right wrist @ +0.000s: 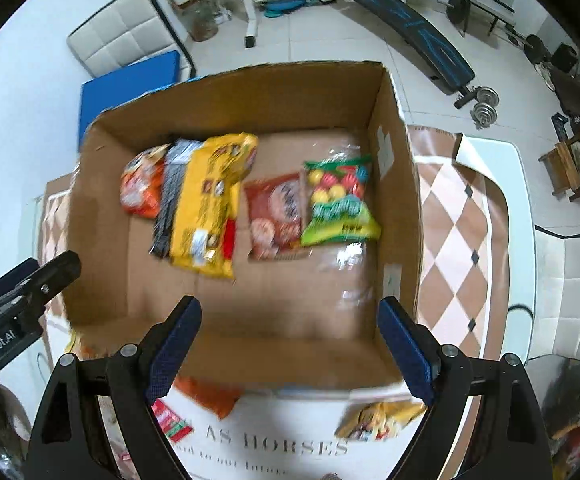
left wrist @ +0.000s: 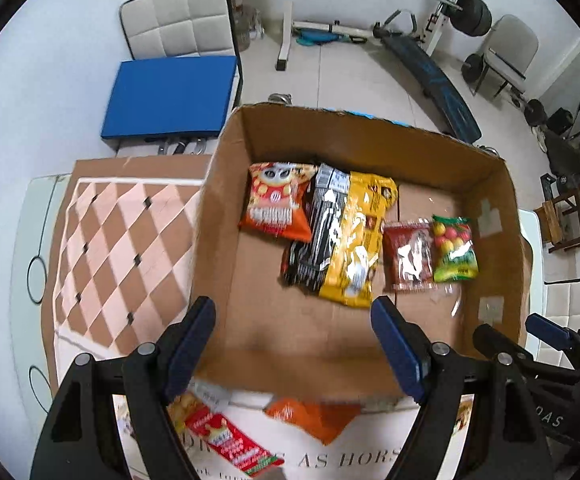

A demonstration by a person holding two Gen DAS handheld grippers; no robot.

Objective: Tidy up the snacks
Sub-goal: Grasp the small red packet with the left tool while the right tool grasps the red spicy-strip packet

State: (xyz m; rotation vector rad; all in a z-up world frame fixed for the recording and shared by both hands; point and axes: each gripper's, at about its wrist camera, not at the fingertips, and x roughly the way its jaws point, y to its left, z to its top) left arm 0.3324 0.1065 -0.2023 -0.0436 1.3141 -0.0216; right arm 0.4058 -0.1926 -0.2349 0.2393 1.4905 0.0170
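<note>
An open cardboard box (left wrist: 226, 208) (right wrist: 398, 184) holds an orange-red snack bag (left wrist: 276, 206) (right wrist: 140, 190), a black packet (left wrist: 314, 232) (right wrist: 168, 204), a yellow bag (left wrist: 356, 236) (right wrist: 210, 200), a dark red biscuit pack (left wrist: 408, 256) (right wrist: 276, 216) and a green candy bag (left wrist: 454, 250) (right wrist: 340, 200). My left gripper (left wrist: 294, 320) is open and empty above the box's near wall. My right gripper (right wrist: 290, 320) is open and empty above the same wall. Loose on the table in front lie a red-green pack (left wrist: 230, 440) (right wrist: 168, 420), an orange pack (left wrist: 314, 416) (right wrist: 210, 394) and a yellow pack (right wrist: 378, 420).
The box stands on a table with a brown-and-pink diamond cloth (left wrist: 122, 240) (right wrist: 458, 248) and a white printed sheet (left wrist: 330, 460) (right wrist: 274, 448). Behind are a blue pad (left wrist: 170, 96), a white chair (left wrist: 178, 24), and gym equipment (left wrist: 430, 60). The other gripper shows at each frame's edge (left wrist: 550, 344) (right wrist: 22, 292).
</note>
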